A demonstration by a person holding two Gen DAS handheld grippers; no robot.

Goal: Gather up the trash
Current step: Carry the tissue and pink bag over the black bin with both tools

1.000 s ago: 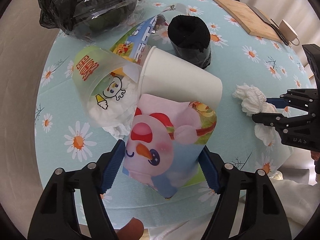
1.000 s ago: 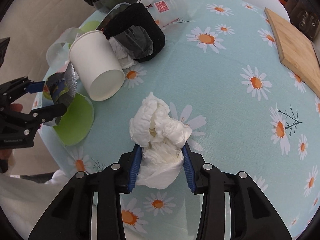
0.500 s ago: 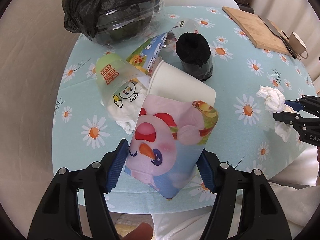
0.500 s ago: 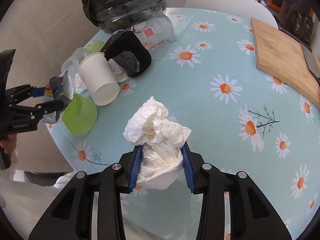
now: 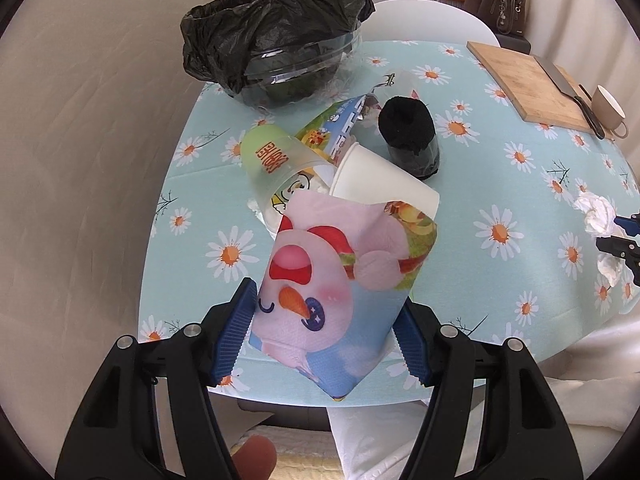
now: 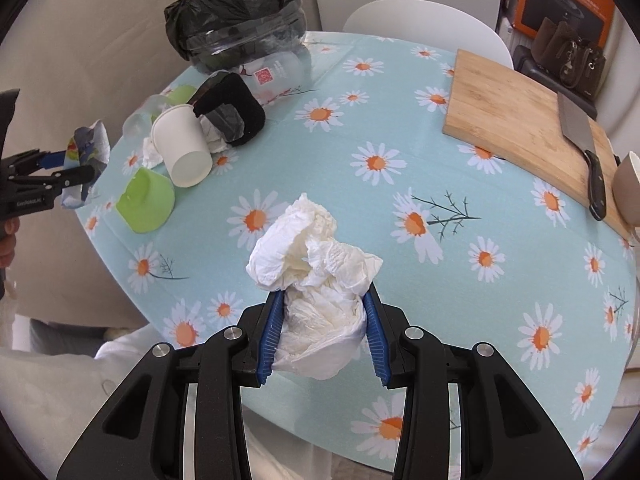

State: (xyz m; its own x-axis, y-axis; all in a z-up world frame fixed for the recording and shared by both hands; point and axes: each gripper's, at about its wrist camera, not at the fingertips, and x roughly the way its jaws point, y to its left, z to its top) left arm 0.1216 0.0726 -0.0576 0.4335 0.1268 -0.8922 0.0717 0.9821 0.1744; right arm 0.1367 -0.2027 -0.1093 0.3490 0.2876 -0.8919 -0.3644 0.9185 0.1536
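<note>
While the left gripper (image 5: 326,334) squeezes a wrapper (image 5: 340,280) (pink, with a cartoon face) over the table's (image 5: 480,184) near edge, the right gripper (image 6: 322,338) pinches a tissue (image 6: 316,276) above the cloth. Cups (image 6: 182,156) lie at the left, and the bin (image 5: 276,32) sits at the far side.

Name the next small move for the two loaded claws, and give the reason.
Probably carry both toward the clear bin lined with a black bag at the table's far side and release over its open top. The left claw is shut on the pink cartoon-printed wrapper, the right claw on the crumpled white tissue; both loads are clear of the daisy-print tablecloth.
</note>
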